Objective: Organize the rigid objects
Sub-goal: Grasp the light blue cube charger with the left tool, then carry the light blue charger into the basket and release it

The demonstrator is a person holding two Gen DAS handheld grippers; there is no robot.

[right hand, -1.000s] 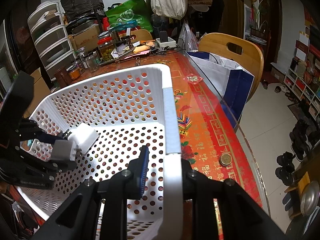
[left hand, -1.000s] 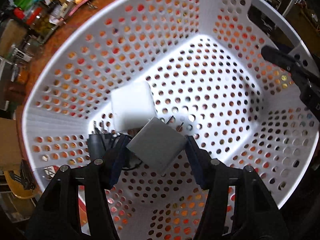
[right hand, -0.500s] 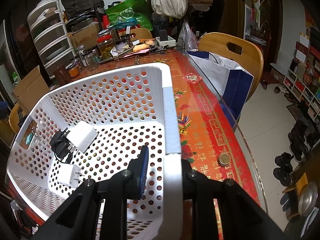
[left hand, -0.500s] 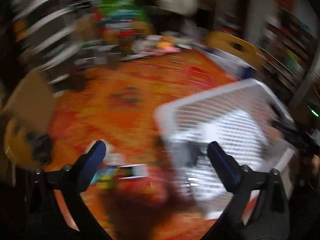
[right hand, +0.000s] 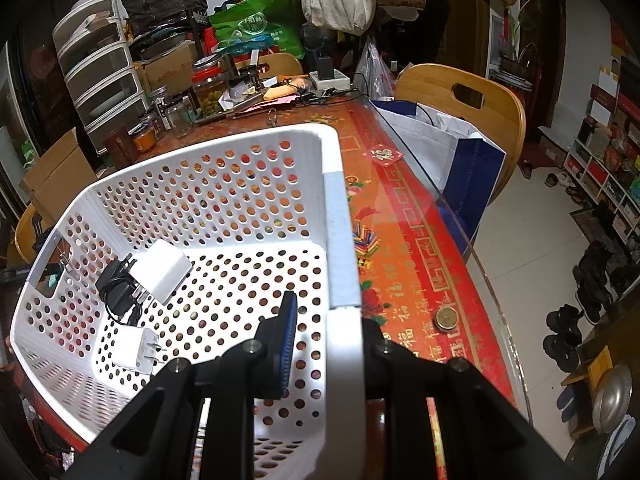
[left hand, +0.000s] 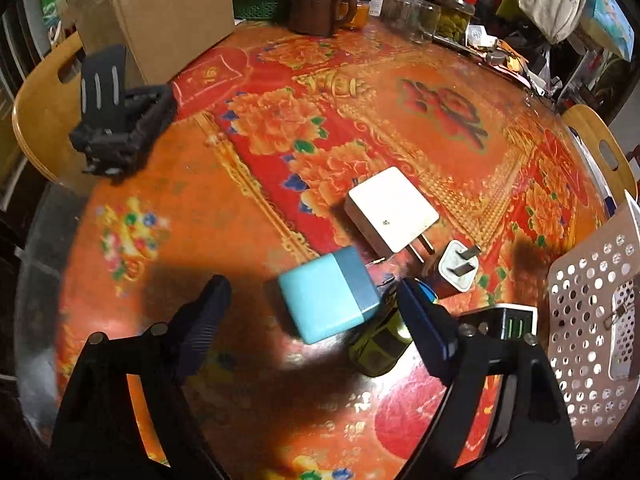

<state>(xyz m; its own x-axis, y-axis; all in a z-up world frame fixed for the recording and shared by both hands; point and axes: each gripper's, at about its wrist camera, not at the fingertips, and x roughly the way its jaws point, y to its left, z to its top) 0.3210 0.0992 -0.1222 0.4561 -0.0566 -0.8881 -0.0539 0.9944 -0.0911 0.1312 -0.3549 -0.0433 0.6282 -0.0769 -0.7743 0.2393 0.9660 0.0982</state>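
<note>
Left gripper (left hand: 308, 312) wide, empty, over blue charger (left hand: 328, 300). Right gripper (right hand: 326, 332) clamps basket (right hand: 340, 220) rim. Risk: crowded neighbours snag closing fingers.

Wooden chair (right hand: 460, 104), tiled floor (right hand: 532, 248)

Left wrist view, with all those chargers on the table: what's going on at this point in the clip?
A person is sorting plug adapters into a white perforated basket. The right gripper is clamped on the basket's rim, steadying it; two white chargers and a black one already lie inside. The left gripper hovers open over the table, fingers either side of a light blue charger. A large white adapter and a small white plug lie just beyond it on the table.
</note>
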